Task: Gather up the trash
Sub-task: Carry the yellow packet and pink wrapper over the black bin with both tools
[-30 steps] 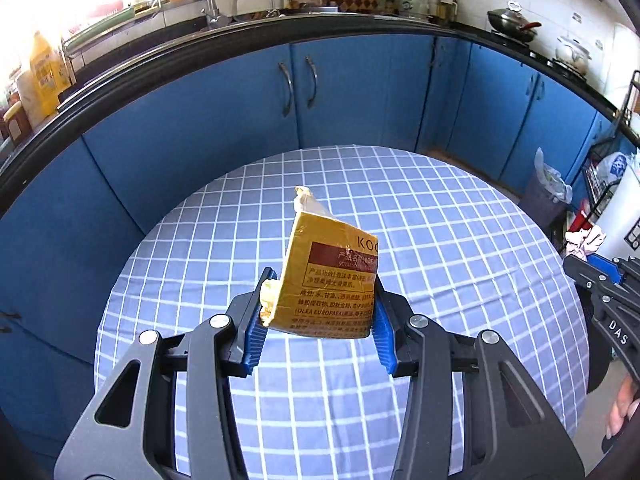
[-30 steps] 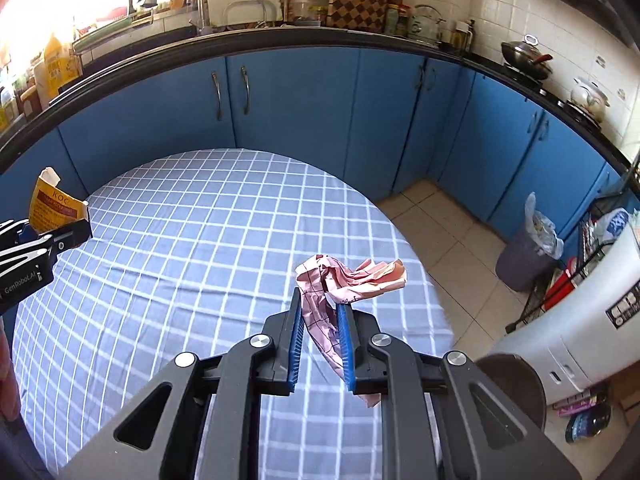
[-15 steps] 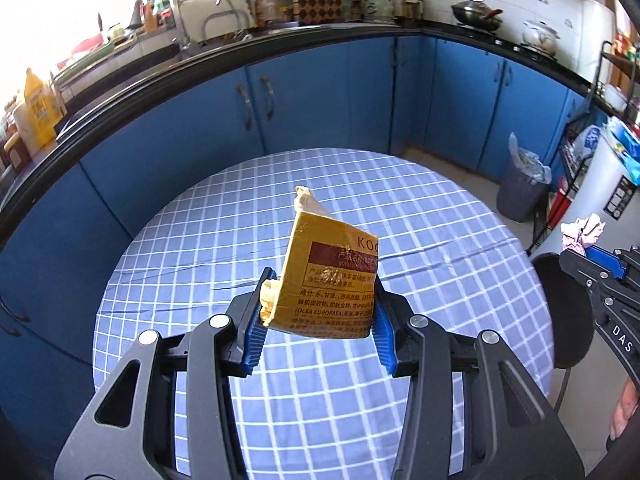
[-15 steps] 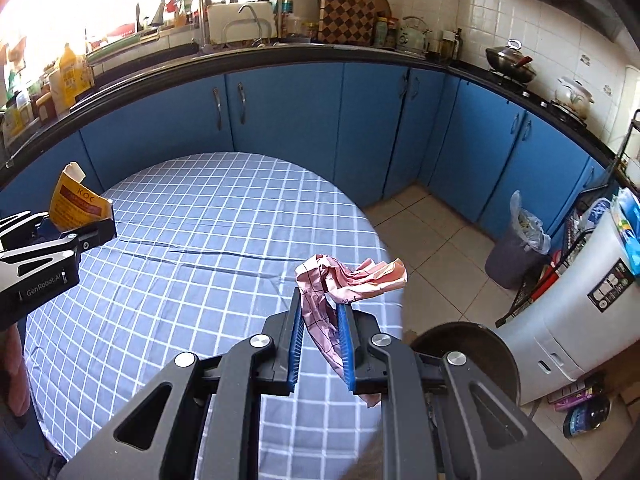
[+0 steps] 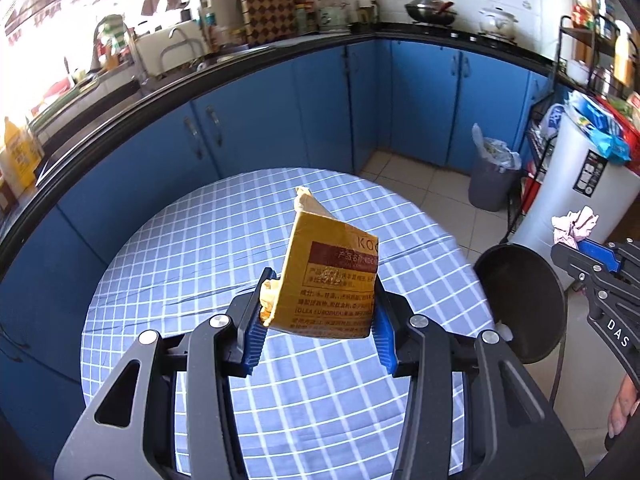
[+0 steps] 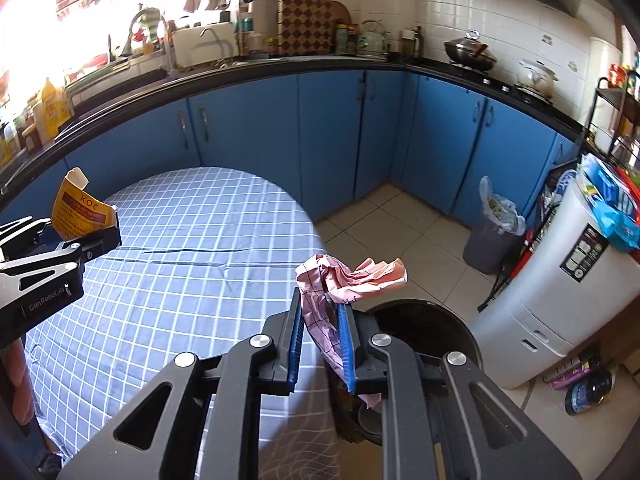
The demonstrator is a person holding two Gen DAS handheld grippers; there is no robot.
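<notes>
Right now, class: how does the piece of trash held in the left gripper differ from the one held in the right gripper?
The yellow carton is stiff, boxy and printed; the pink paper is soft and crumpled. The carton stands upright above the checked table; the paper droops between the fingers, beside the black bin. Both are trash, each clamped and held in the air.

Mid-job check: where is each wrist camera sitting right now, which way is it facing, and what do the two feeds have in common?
Left wrist: on the left gripper, above the checked table, facing the blue cabinets; it grips a yellow carton; right gripper at right edge.
Right wrist: on the right gripper, at the table's edge over a black bin, gripping crumpled pink paper; left gripper at left edge.
Shared: table, carton, paper, bin, grey lined trash can.
</notes>
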